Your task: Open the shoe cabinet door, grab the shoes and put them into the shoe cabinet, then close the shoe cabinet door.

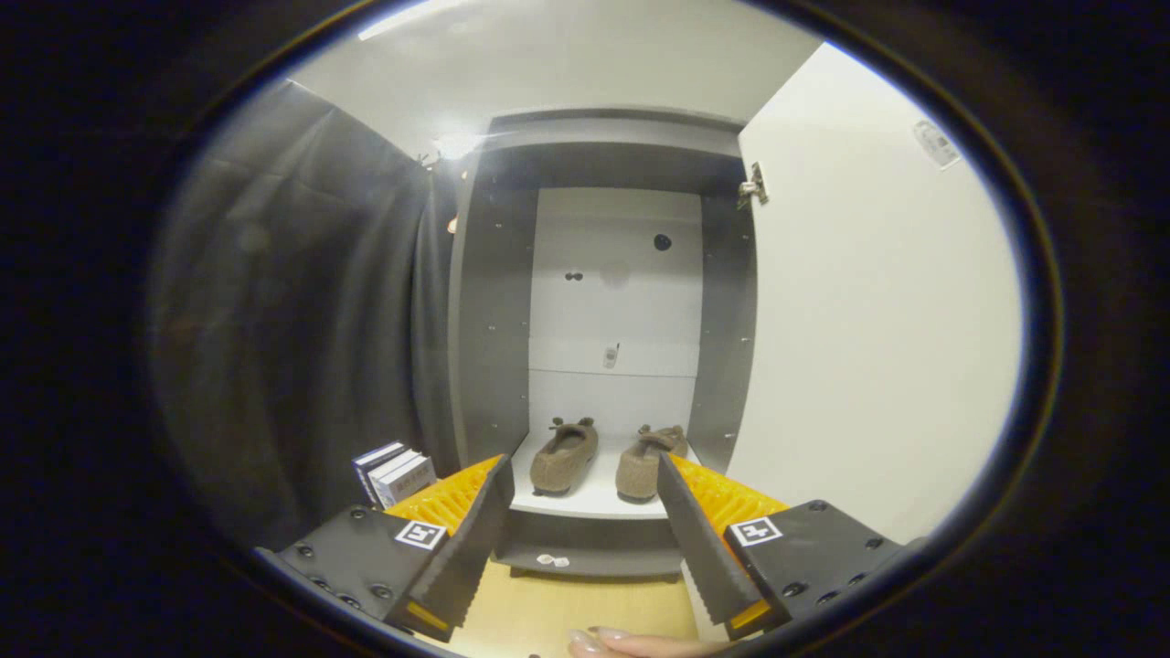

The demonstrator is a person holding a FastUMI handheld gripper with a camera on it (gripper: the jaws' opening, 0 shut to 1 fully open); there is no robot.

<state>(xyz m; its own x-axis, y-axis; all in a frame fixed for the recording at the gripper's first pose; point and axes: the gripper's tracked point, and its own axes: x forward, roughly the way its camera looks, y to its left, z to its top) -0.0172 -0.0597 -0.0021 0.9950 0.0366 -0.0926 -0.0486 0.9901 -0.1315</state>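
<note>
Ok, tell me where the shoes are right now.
Both shoes sit side by side on the bottom shelf inside the open shoe cabinet, beyond the open, empty claw.

Not much to actually read here. There's a small sticker (936, 143) in the upper right of the frame, on the inside of the open cabinet door (877, 347), but the print is way too small to make out. Another tiny tag (611, 356) sits mid-frame on the back panel (614, 302) of the cabinet, also unreadable. The books (395, 472) at lower left have something on their spines, just a blur though. The hand-held gripper (585, 525), open, carries two square black-and-white marker tags (420, 534), patterns rather than words.
</note>
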